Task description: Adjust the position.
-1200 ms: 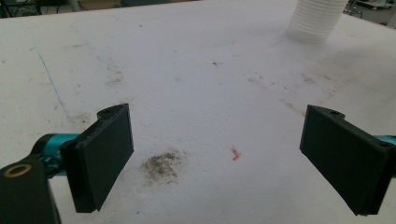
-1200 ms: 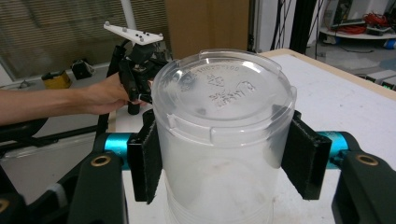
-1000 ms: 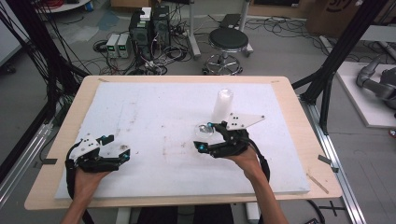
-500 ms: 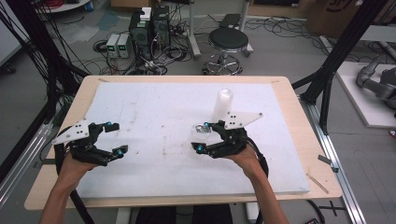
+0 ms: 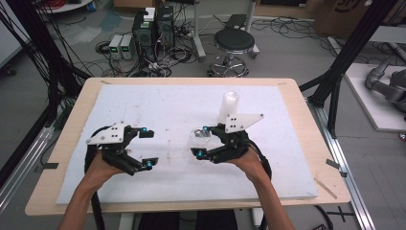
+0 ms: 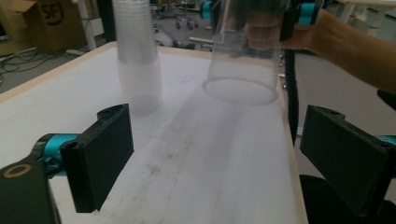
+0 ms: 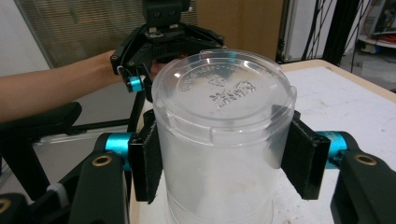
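Fingers [image 7: 224, 163] of the right gripper are clamping the upturned cup [image 7: 219, 154] while the left gripper [image 5: 136, 148], wide open and empty, is rising toward it.

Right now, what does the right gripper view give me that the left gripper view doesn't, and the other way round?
Right gripper view: the clear cup close up, its embossed base towards the camera, and the right gripper with its fingers pressed on the cup's two sides.
Left gripper view: the stack of cups standing on the table, the cup's open rim pointing down, and the left gripper open with nothing between its fingers.
Both: the inverted cup in the right gripper and the white table.
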Available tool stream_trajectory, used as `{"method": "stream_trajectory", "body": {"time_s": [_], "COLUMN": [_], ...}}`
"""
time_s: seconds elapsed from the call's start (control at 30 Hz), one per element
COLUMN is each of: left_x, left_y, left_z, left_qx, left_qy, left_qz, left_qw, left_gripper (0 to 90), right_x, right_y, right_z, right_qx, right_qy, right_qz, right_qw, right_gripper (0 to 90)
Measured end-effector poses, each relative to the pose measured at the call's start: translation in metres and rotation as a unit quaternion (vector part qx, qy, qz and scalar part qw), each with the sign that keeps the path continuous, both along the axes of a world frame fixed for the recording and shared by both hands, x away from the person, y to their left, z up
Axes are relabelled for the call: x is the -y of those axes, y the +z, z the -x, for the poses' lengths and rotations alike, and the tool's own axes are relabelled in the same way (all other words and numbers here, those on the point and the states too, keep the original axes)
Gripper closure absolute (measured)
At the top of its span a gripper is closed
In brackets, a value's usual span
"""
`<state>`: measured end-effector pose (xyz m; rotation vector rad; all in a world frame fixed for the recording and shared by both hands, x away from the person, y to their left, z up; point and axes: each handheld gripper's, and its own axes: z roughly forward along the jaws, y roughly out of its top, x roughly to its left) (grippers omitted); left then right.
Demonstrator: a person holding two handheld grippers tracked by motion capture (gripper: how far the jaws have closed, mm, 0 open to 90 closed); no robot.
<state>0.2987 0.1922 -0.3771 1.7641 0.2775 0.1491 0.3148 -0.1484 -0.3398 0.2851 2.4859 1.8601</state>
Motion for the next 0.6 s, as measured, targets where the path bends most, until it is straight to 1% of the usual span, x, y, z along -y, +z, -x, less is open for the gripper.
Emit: {"method": "stream_trajectory", "body": {"time_s": [0.13,0.17,0.2,0.23,0.27,0.33,0.37,0.43,0.53,0.57,0.6], "left_x": [0.025,0.036,0.036,0.046,0.046,0.053,0.056,0.066,0.074,0.074,0.077], "left_y": [0.004,0.005,0.005,0.004,0.004,0.003,0.002,0.001,-0.002,-0.002,-0.003], "left_z": [-0.003,-0.003,-0.003,-0.005,-0.005,-0.005,-0.006,-0.006,-0.007,-0.007,-0.008], "left_qx": [0.004,0.010,0.010,0.011,0.011,0.011,0.011,0.008,0.006,0.006,0.005], "left_qy": [-0.027,-0.037,-0.037,-0.045,-0.045,-0.050,-0.052,-0.060,-0.066,-0.066,-0.066], "left_qz": [0.007,0.002,0.002,0.002,0.002,0.004,0.004,0.012,0.018,0.018,0.024], "left_qw": [0.9996,0.9992,0.9992,0.9989,0.9989,0.9987,0.9986,0.9981,0.9976,0.9976,0.9975], "left_gripper": [9.6,9.6,9.6,9.6,9.6,9.6,9.6,9.6,9.6,9.6,9.6], "right_x": [-0.002,-0.002,-0.002,-0.002,-0.001,-0.001,-0.001,0.000,-0.001,-0.001,-0.001], "right_y": [0.000,0.000,0.000,0.001,0.001,0.001,0.001,0.001,0.002,0.002,0.002], "right_z": [0.001,0.001,0.001,0.002,0.002,0.001,0.002,0.002,0.002,0.002,0.002], "right_qx": [-0.002,-0.003,-0.002,-0.004,-0.002,0.000,-0.003,-0.007,-0.006,-0.006,-0.006], "right_qy": [0.008,0.011,0.011,0.012,0.011,0.010,0.012,0.014,0.016,0.018,0.018], "right_qz": [-0.003,-0.005,-0.005,-0.005,-0.006,-0.008,-0.008,-0.013,-0.015,-0.015,-0.015], "right_qw": [1.0000,0.9999,0.9999,0.9999,0.9999,0.9999,0.9999,0.9998,0.9997,0.9997,0.9997], "right_gripper": [38.5,38.6,38.6,38.6,38.6,38.7,38.7,38.9,39.0,38.9,38.9]}}
